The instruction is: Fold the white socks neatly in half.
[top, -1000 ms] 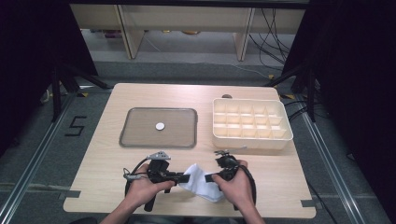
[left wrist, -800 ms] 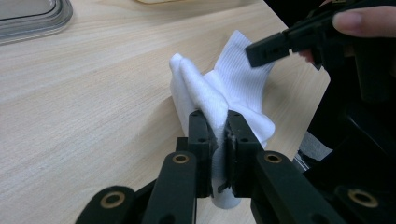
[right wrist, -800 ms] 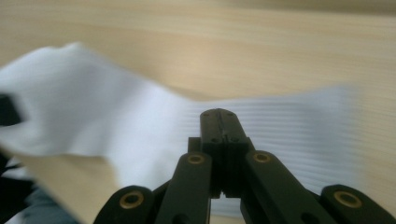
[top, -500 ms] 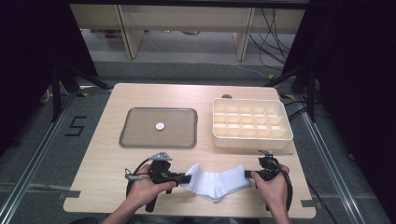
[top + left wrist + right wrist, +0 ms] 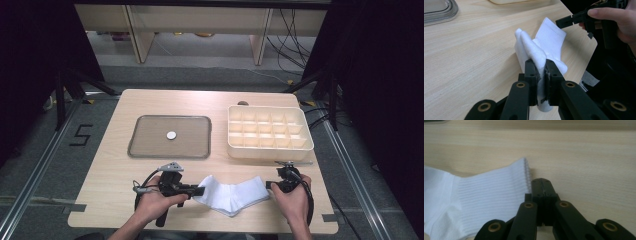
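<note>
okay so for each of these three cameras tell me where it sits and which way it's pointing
High view: above the person's side, facing forward and down on the table; both forearms enter from below.
Left gripper view: on the left gripper, looking along its jaws clamped on the white sock; the other hand beyond.
Right gripper view: on the right gripper, jaws shut beside the sock's cuff.
All three share the sock.

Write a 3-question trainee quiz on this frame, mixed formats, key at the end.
1. True or false: the left gripper has its jaws clamped on the white sock.
2. What lies in the grey tray? A) a small white disc B) a sock C) a spoon
3. Is fabric between the jaws of the right gripper?

Key:
1. True.
2. A, the small white disc.
3. No: they are shut beside the sock's ribbed cuff, with nothing between them.
</note>
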The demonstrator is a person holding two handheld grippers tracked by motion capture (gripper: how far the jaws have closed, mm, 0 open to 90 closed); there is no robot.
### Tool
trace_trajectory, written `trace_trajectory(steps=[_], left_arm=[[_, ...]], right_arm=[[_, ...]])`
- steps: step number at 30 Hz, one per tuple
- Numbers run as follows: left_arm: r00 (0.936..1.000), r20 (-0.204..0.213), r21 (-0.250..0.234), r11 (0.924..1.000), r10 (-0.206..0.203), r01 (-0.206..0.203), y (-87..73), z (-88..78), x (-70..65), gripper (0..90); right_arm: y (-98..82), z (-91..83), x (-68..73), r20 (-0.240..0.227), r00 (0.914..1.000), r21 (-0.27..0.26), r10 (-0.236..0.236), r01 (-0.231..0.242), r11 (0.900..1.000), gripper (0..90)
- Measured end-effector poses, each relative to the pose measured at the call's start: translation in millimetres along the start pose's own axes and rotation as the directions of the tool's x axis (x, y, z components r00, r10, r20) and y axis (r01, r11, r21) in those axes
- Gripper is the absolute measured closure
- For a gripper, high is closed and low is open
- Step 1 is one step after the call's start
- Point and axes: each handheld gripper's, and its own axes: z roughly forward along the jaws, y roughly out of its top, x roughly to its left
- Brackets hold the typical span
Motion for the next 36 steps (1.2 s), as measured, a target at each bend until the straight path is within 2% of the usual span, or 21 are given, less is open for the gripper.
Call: trace_trajectory(steps=[1, 2, 3, 4, 5, 7, 8, 10, 11, 14, 15, 16, 19, 20, 27, 29, 31, 35, 36], left_arm=[[1.0000, 0.001, 0.000, 1.0000, 0.000, 0.000, 0.1, 0.2, -0.2, 82.2], [1.0000, 0.002, 0.000, 1.0000, 0.002, -0.002, 0.3, 0.4, -0.4, 82.2], [1.0000, 0.002, -0.001, 1.0000, 0.004, -0.004, 0.4, 0.5, -0.6, 82.2], [0.9998, -0.013, 0.001, 0.9999, 0.016, -0.016, 0.9, -0.1, -1.6, 82.2], [0.9998, -0.013, 0.001, 0.9999, 0.016, -0.016, 0.9, -0.1, -1.6, 82.2], [0.9997, -0.016, -0.007, 0.9998, 0.017, -0.018, 1.1, -0.3, -3.3, 82.2], [0.9998, -0.010, -0.005, 0.9998, 0.020, -0.020, 1.6, -0.2, -3.9, 82.2], [0.9996, 0.000, -0.004, 0.9996, 0.027, -0.027, 2.2, 0.8, -4.3, 82.2], [0.9995, 0.000, -0.002, 0.9995, 0.031, -0.031, 2.6, 1.1, -5.0, 82.2], [0.9994, -0.005, -0.005, 0.9994, 0.035, -0.035, 2.8, 2.2, -7.0, 82.2], [0.9992, 0.001, 0.002, 0.9992, 0.040, -0.040, 3.0, 2.3, -7.0, 82.2], [0.9991, -0.002, 0.000, 0.9991, 0.043, -0.043, 2.8, 3.1, -7.7, 82.2], [0.9991, -0.001, -0.001, 0.9991, 0.042, -0.042, 2.6, 4.1, -8.2, 82.2], [0.9990, 0.001, 0.002, 0.9990, 0.044, -0.044, 2.7, 4.5, -8.3, 82.2], [0.9986, 0.012, 0.007, 0.9986, 0.052, -0.052, 3.7, 6.6, -10.1, 82.1], [0.9987, 0.003, 0.008, 0.9986, 0.051, -0.051, 3.6, 6.9, -10.9, 82.2], [0.9985, 0.015, 0.009, 0.9986, 0.052, -0.052, 3.6, 7.3, -10.2, 82.1], [0.9987, 0.011, 0.012, 0.9987, 0.050, -0.050, 3.6, 9.1, -10.9, 82.1], [0.9986, 0.012, 0.014, 0.9986, 0.051, -0.051, 3.8, 9.2, -10.8, 82.1]], right_arm=[[0.7, 1.3, -2.4, -0.003, 0.9988, 0.000, -0.049, 0.049, 0.999, 90.0], [1.4, 2.8, 2.6, 0.010, 0.9999, 0.021, -0.013, 0.012, 1.000, 90.0], [1.4, 2.8, 2.6, 0.010, 0.9999, 0.021, -0.013, 0.012, 1.000, 90.0], [1.7, 3.5, 7.8, 0.010, 0.9995, 0.038, 0.031, -0.032, 0.999, 90.0], [1.8, 5.4, 4.1, 0.015, 0.9996, 0.024, -0.025, 0.025, 0.999, 90.0], [1.8, 5.8, 6.0, 0.014, 0.9997, 0.026, -0.020, 0.020, 0.999, 90.0], [1.3, 5.9, 8.1, -0.007, 0.9997, 0.028, -0.023, 0.024, 0.999, 90.0], [0.6, 8.3, 9.1, 0.005, 0.9994, 0.029, -0.034, 0.034, 0.999, 90.0], [0.5, 8.7, 10.6, 0.015, 0.9996, 0.035, -0.023, 0.022, 0.999, 90.0], [-0.2, 12.0, 12.1, 0.003, 0.9994, 0.027, -0.035, 0.035, 0.999, 90.0], [-0.4, 12.4, 11.7, 0.014, 0.9988, 0.031, -0.046, 0.046, 0.998, 90.0], [-1.0, 13.3, 12.6, 0.000, 0.9986, 0.026, -0.052, 0.052, 0.998, 90.0], [-0.7, 13.6, 15.6, 0.006, 0.9992, 0.034, -0.039, 0.038, 0.999, 90.0], [-1.0, 13.8, 17.0, 0.008, 0.9987, 0.039, -0.051, 0.051, 0.998, 90.0], [-2.2, 16.5, 22.2, -0.012, 0.9979, 0.034, -0.063, 0.064, 0.997, 90.0], [-2.4, 16.9, 23.1, -0.004, 0.9980, 0.041, -0.062, 0.062, 0.997, 90.0], [-2.3, 17.0, 23.5, 0.000, 0.9982, 0.043, -0.060, 0.060, 0.997, 90.0], [-2.7, 15.3, 25.0, -0.006, 0.9968, 0.038, -0.080, 0.080, 0.996, 90.0], [-2.3, 15.5, 26.2, 0.005, 0.9982, 0.045, -0.060, 0.060, 0.997, 90.0]])
